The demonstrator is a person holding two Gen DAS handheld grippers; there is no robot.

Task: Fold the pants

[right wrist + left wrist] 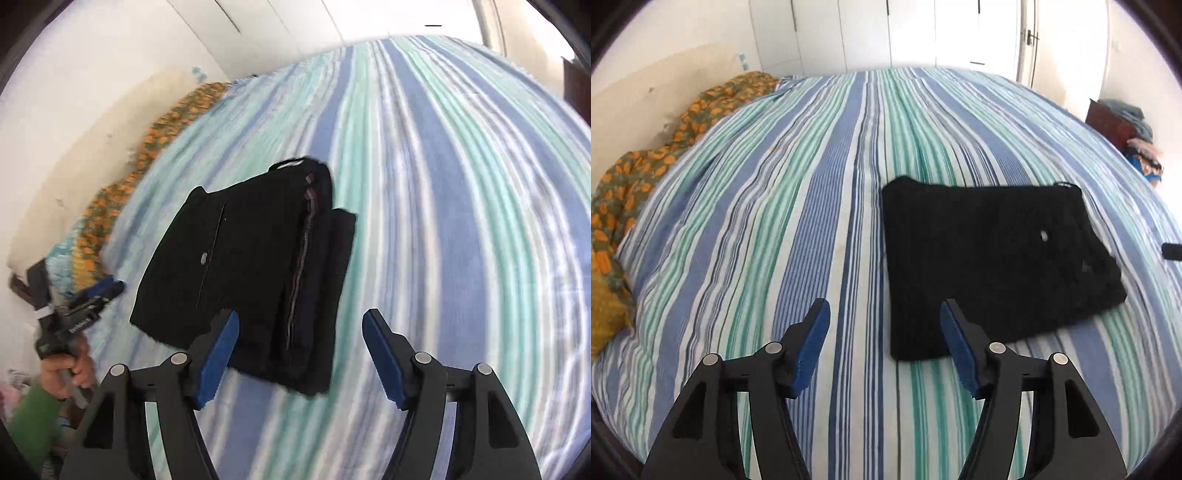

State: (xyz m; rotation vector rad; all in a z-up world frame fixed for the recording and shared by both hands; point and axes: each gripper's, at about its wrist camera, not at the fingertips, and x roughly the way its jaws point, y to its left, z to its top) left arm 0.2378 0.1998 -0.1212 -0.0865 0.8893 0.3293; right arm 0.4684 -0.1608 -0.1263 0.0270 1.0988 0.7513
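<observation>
Although the black folded cloth pants (993, 258) lying on the striped bed (812, 184) look soft and limp, both empty, spread grippers, left gripper (884, 314) and right gripper (300, 325), should pinch stacked edges.

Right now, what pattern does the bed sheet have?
The bed sheet has blue, green and white stripes, sharpest in the left wrist view.

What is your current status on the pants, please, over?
Left gripper open, right gripper open, both empty. Black pants folded into a compact stack on the striped bedsheet. Nothing in the way.
</observation>
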